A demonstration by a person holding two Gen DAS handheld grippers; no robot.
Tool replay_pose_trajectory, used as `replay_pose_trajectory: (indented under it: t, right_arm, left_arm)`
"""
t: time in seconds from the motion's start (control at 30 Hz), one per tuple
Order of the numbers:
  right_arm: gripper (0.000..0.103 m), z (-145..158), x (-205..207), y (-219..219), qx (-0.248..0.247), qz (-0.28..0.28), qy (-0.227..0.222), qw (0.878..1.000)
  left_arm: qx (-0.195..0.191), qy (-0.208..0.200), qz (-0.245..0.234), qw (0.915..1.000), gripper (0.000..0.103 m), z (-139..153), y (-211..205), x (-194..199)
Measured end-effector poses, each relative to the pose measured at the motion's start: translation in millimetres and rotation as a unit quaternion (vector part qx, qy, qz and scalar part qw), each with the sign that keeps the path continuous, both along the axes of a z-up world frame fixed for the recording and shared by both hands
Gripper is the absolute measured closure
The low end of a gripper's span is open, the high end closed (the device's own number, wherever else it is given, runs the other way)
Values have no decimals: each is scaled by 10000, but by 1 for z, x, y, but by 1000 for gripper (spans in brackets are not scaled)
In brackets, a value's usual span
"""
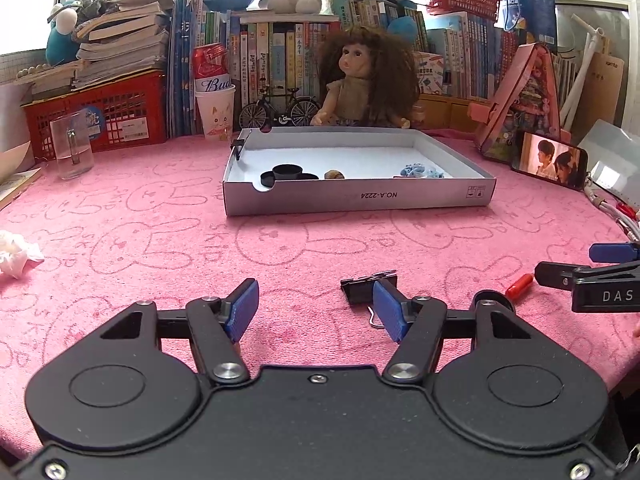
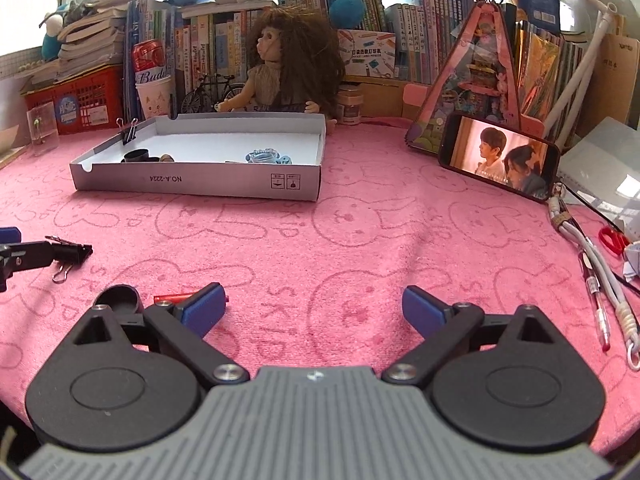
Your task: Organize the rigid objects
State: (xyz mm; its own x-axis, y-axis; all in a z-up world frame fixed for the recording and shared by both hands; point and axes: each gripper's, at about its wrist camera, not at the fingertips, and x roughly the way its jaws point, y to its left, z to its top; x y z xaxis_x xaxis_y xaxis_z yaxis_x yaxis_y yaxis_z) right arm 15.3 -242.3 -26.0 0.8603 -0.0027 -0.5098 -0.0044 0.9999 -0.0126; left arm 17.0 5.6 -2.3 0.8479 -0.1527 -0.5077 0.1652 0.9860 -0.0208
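Observation:
My left gripper (image 1: pixel 314 300) hovers low over the pink cloth, open, with nothing between its blue pads. A black binder clip (image 1: pixel 362 286) lies just past its right fingertip, partly hidden by it. A small red stick (image 1: pixel 520 283) and a black round cap (image 1: pixel 493 297) lie to the right, beside my right gripper (image 1: pixel 576 264). In the right wrist view my right gripper (image 2: pixel 314 300) is open and empty. The red stick (image 2: pixel 170 299) and the cap (image 2: pixel 120 299) sit by its left finger. The clip (image 2: pixel 72 254) lies at the left, against my left gripper (image 2: pixel 24 245).
A shallow white box (image 1: pixel 360 198) (image 2: pixel 200 180) stands mid-table, holding black caps (image 1: pixel 287 172), a brown lump and a blue trinket (image 1: pixel 420 171); a clip grips its left rim. A phone (image 2: pixel 500 156), pens and a cable (image 2: pixel 596 300) lie right. A glass (image 1: pixel 72 148), doll and books stand behind.

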Motion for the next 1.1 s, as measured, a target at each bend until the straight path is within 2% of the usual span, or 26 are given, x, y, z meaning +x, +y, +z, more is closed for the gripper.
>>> replay_pose_trajectory:
  t: [0.2, 0.53, 0.73, 0.87, 1.1]
  right_arm:
    - [5, 1, -10, 20, -77, 266, -127, 9995]
    - [11, -5, -11, 39, -156, 331, -207, 9991]
    - [12, -7, -11, 42, -159, 364, -278, 9988]
    - [12, -7, -11, 43, -141, 344, -337, 9987]
    - [13, -9, -10, 48, -250, 309, -443, 9982]
  left_arm:
    - [-100, -40, -16, 9999, 41, 2, -15, -4]
    - [-87, 56, 434, 9990, 42, 0, -37, 9]
    - [-240, 267, 564, 9978, 57, -7, -34, 21]
    - [-156, 191, 552, 9982, 72, -8, -36, 20]
    - [-137, 177, 550, 9982, 72, -8, -36, 19]
